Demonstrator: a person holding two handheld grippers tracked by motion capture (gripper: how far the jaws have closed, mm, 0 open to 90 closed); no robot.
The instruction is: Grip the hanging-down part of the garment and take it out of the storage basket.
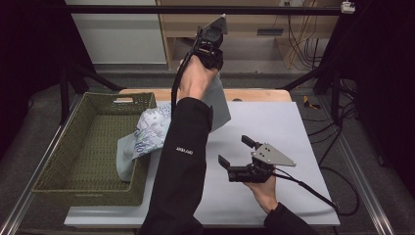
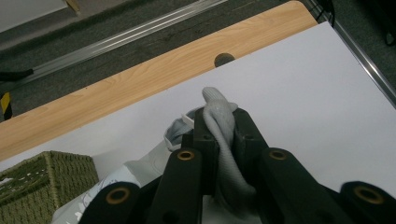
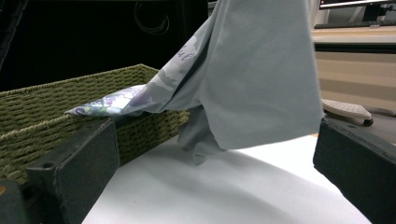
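left gripper (image 1: 211,43): pinching grey garment (image 1: 221,105), raised beyond woven basket (image 1: 58,161) | garment draped over basket rim | right gripper (image 1: 238,152): jaws spread, right of basket

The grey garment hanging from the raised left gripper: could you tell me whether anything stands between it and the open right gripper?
Nothing visible does. The right gripper rests low over the bare white table, fingers apart, facing the grey garment, which hangs from the left gripper with its other end draped over the woven basket's rim.

Lab: framed rig (image 1: 195,10), loose cables (image 1: 298,44)
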